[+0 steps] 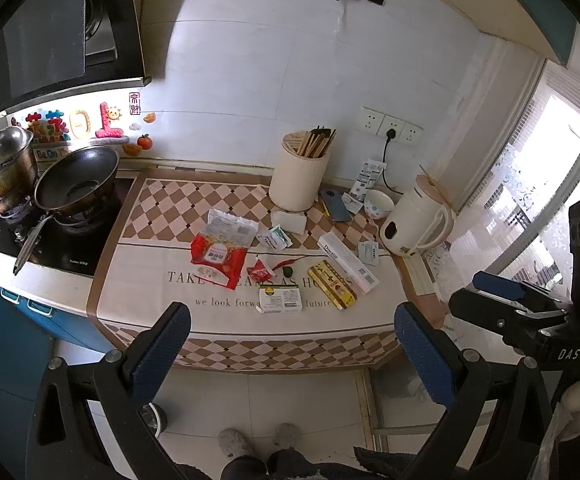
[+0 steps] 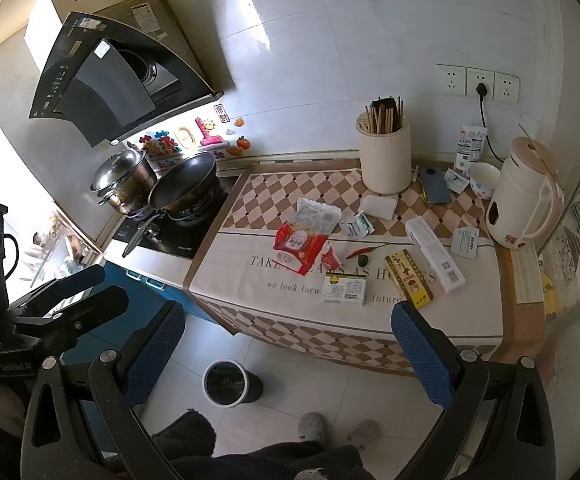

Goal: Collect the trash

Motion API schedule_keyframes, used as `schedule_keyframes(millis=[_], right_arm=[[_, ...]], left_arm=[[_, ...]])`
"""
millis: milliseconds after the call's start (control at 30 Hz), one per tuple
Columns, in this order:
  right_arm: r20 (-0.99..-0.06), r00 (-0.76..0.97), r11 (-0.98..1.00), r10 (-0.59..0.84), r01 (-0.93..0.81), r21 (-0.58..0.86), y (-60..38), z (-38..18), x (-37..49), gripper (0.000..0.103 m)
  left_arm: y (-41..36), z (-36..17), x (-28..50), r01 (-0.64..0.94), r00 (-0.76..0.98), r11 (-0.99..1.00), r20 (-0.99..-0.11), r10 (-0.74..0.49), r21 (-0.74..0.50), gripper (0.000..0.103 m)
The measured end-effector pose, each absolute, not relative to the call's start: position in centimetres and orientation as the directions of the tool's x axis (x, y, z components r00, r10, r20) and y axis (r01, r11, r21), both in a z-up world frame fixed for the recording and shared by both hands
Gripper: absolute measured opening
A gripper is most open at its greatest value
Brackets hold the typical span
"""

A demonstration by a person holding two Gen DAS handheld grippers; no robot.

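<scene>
1. The left gripper is hovering with its fingers spread, gripping nothing.
2. The right gripper is hovering likewise, spread and empty.
3. Wrappers and boxes are lying on the counter, toward twelve o'clock.
4. The bin is standing on the floor at six o'clock of them.

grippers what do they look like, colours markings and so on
Both are black plastic frames with round silver bolts and two fingers faced with blue textured pads. The left gripper matches the right gripper. The right gripper's body carries white "DAS" lettering in the left wrist view.
</scene>
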State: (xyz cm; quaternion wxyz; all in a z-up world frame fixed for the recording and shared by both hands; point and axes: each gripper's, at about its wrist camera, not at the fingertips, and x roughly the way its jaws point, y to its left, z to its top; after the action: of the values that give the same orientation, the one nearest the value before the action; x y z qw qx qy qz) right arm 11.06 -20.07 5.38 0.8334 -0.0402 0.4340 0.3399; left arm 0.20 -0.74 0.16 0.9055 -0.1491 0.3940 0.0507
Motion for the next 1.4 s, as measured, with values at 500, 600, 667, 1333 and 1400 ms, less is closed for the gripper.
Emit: schedule_keyframes(millis=[500, 600, 667, 1333, 1400], right_arm=[[-0.751, 0.391, 0.766, 0.533, -0.6, 0.232, -20.2, 5.3, 11.0, 0.103], [-0.751, 0.39, 0.766, 0.533, -0.6, 0.232, -20.2, 5.3, 11.0, 0.103], [-0.751, 0.39, 0.766, 0.533, -0.6, 0.232, -20.2, 5.3, 11.0, 0.103], [-0.752, 0.396, 0.779, 0.527, -0.579, 0.241, -19.2, 4.4, 10.9, 0.103], [-0.752, 0.416, 0.8, 0.511, -0.551, 0.238, -19.0, 4.1, 11.2, 0.103]], left_arm=[[-0.7, 0.0, 0.2, -0.208, 0.686, 0.95, -0.728, -0.027, -0.232, 0.103], [-0.7, 0.0, 0.2, -0.207, 0.685, 0.95, -0.728, -0.029, -0.232, 0.103], [-0.6, 0.0, 0.0, -0.208, 0.686, 0.95, -0.727, -0.029, -0.234, 0.103], [0.0, -1.1, 2.1, -0.262, 0.662, 0.95, -0.748, 0.048, -0.171, 0.103], [0.4, -2.0, 3.2, -0.326, 0.649, 0.942, -0.743, 0.165, -0.076, 0.103]])
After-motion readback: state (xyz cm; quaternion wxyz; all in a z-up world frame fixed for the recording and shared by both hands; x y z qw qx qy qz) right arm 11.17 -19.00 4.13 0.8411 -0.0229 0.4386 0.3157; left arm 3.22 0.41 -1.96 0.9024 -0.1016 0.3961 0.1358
